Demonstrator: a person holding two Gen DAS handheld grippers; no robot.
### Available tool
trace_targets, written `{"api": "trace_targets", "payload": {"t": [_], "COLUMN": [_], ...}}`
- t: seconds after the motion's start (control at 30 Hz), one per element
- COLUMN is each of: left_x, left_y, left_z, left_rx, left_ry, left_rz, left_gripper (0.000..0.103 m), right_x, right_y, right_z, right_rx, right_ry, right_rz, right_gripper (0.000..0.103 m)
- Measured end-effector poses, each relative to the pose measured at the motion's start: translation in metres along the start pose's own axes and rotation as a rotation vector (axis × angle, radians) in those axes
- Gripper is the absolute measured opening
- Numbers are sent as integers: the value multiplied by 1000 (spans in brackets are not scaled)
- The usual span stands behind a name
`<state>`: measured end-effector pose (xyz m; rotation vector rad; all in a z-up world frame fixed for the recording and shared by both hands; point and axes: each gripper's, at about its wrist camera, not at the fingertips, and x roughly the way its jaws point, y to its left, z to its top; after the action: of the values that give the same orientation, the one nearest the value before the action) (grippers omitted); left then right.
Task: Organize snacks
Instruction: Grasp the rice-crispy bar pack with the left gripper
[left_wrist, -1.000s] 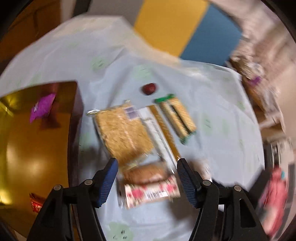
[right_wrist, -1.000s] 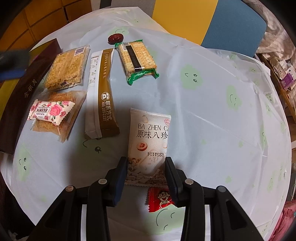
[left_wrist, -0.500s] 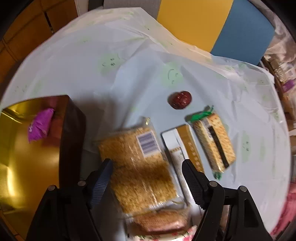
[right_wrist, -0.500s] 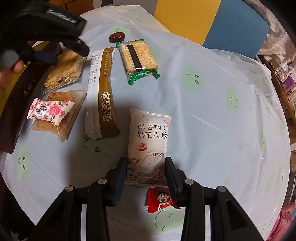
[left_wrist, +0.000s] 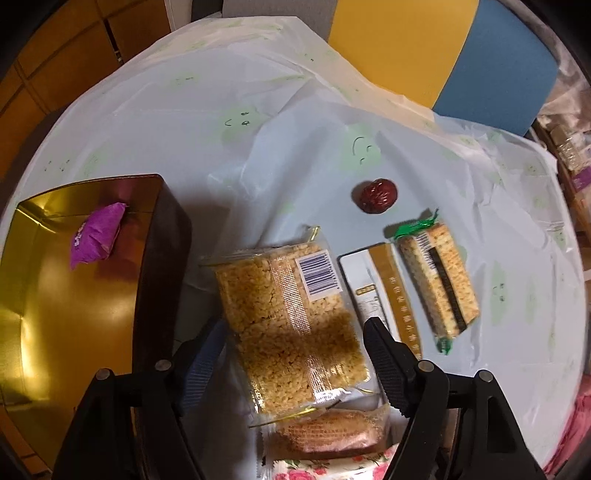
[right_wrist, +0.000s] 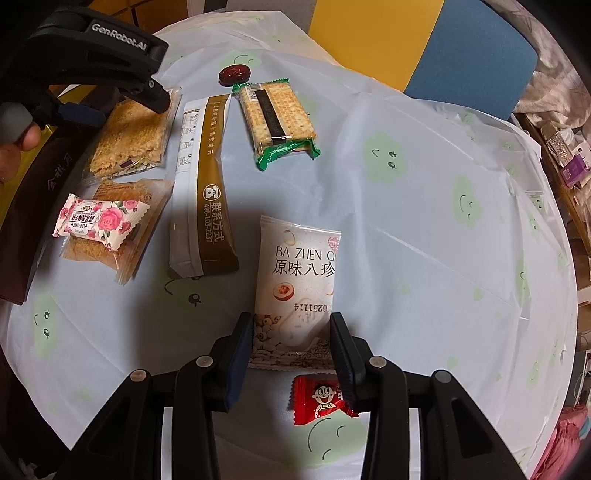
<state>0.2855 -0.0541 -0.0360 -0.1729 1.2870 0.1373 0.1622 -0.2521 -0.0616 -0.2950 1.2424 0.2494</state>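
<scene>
My left gripper (left_wrist: 295, 354) is open, one finger on each side of a clear pack of puffed-rice cake (left_wrist: 291, 317), which lies on the table beside the gold-lined box (left_wrist: 44, 295); the pack also shows in the right wrist view (right_wrist: 129, 140). A purple sweet (left_wrist: 96, 236) lies in the box. My right gripper (right_wrist: 291, 347) is open around the near end of a white BA ZHEN pack (right_wrist: 295, 273). A red candy (right_wrist: 321, 398) lies under it.
On the table: a brown-and-white sachet (right_wrist: 203, 181), a cracker pack with green ends (right_wrist: 277, 118), a red date (right_wrist: 234, 73), a rose-print sweet (right_wrist: 99, 218) on a clear-wrapped pastry (right_wrist: 110, 251). Yellow and blue chairs (right_wrist: 461, 51) stand behind.
My left gripper moved forward from the rose-print sweet and pastry to straddle the puffed-rice pack. The right gripper has stayed still.
</scene>
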Motion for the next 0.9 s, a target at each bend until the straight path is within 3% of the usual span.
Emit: {"api": "trace_targets", "payload": {"t": [0.3, 0.47, 0.77, 0.9], "left_x": [23, 37, 12, -23], "left_y": [-7, -23, -23, -11], "left_z": [18, 19, -6, -15], "left_rx": [-34, 30, 144, 167], "left_ry": [8, -19, -180, -244], "left_rz": [26, 78, 3, -107], "left_gripper": [83, 80, 77, 78], "right_x": [0, 0, -1, -1], "right_y": [1, 1, 2, 1], "right_z": [0, 1, -1, -1], "right_rx": [-6, -8, -24, -20], "right_ry": [3, 3, -10, -9], "right_rz": [-2, -1, -4, 1], "right_gripper": [41, 41, 41, 41]}}
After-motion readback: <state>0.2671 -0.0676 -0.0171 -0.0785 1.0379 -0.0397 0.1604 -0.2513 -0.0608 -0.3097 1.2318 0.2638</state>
